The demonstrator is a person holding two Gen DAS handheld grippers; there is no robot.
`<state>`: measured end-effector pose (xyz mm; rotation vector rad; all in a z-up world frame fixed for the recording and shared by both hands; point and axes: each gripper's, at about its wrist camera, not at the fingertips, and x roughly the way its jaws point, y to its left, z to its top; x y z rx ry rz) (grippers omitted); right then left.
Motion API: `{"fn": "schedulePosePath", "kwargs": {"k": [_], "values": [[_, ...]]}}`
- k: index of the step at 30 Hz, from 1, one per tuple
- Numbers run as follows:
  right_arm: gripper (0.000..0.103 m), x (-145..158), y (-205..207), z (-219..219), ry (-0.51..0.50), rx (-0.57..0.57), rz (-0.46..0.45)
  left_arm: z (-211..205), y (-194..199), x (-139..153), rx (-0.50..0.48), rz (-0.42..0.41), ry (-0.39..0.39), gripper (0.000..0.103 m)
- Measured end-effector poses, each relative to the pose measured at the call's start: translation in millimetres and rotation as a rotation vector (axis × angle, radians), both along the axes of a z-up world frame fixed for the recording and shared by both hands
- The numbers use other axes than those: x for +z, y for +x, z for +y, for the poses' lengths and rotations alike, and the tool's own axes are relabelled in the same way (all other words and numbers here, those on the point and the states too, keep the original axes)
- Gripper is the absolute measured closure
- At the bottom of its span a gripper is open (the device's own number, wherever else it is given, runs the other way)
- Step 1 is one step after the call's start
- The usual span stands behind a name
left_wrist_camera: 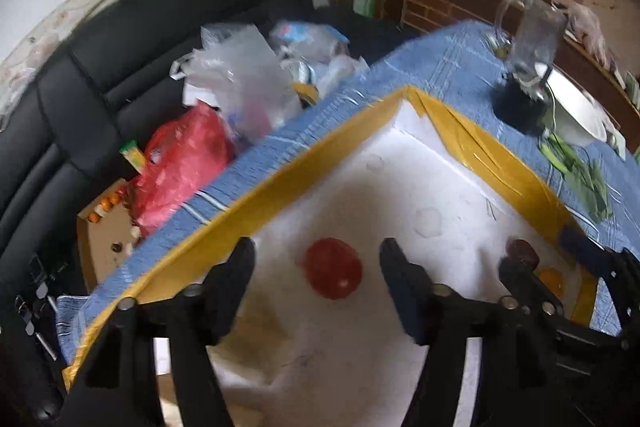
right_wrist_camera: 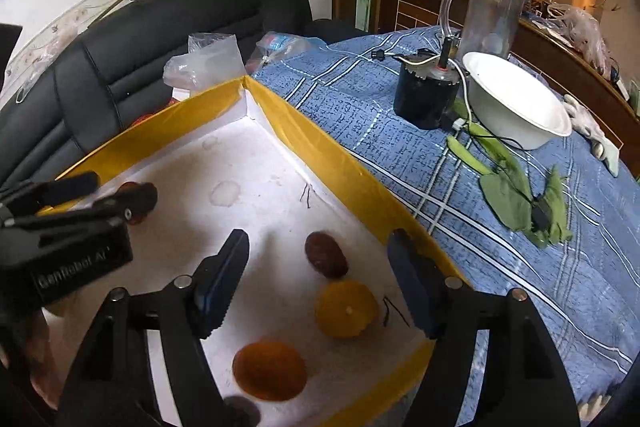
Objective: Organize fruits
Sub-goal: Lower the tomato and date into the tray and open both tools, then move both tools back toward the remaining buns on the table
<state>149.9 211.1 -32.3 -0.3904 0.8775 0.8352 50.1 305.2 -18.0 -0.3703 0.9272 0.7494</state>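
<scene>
The left gripper (left_wrist_camera: pixel 316 267) hovers with fingers spread, the red fruit (left_wrist_camera: pixel 333 268) lying between their tips on the white tray (left_wrist_camera: pixel 400 163), seemingly lined up for a grasp. The right gripper (right_wrist_camera: pixel 318 267), fingers also spread and empty, frames a dark fruit (right_wrist_camera: pixel 326 254) and yellow fruit (right_wrist_camera: pixel 346 308); an orange fruit (right_wrist_camera: pixel 269 371) lies nearer its left finger.
</scene>
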Motion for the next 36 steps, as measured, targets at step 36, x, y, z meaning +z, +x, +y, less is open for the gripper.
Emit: {"fn": "schedulePosePath", "kwargs": {"k": [36], "values": [[0.039, -5.5, 8.9, -374.7, 0.004, -0.592, 0.006, -262.7, 29.4, 11.5, -0.605, -0.059, 0.107, 0.02]]}}
